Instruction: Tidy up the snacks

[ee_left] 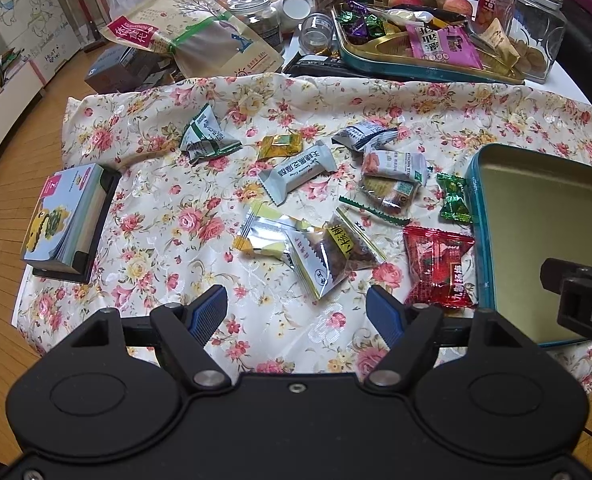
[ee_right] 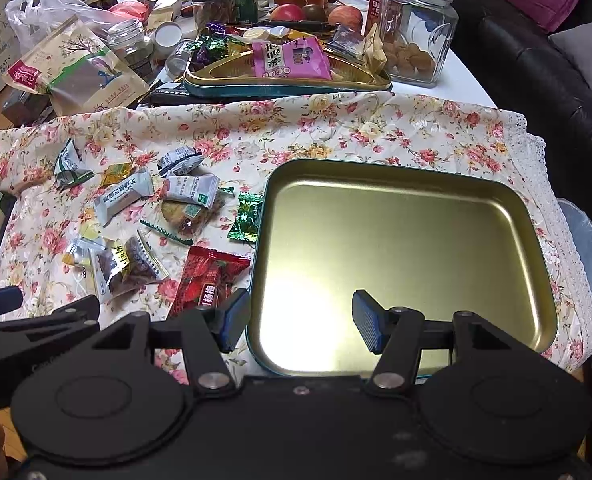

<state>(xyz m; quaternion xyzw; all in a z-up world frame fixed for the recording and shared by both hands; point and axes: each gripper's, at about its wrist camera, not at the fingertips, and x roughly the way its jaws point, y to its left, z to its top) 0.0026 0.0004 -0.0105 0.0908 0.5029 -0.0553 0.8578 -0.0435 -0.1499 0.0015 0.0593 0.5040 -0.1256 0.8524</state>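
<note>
1. Red crinkly foil snack packet [ee_left: 439,266] lies on the floral-cloth counter [ee_left: 168,240], just left of the empty gold metal tin [ee_right: 395,240].
2. My left gripper [ee_left: 297,312], open and empty, is nearer; packet sits ahead-right, long axis running near-to-far.
3. My right gripper [ee_right: 299,320], open, hangs over the tin.

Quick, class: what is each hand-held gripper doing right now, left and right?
Left hand-held gripper: open, holding nothing, above the floral cloth.
Right hand-held gripper: open, holding nothing, over the near edge of the empty tin tray.
</note>
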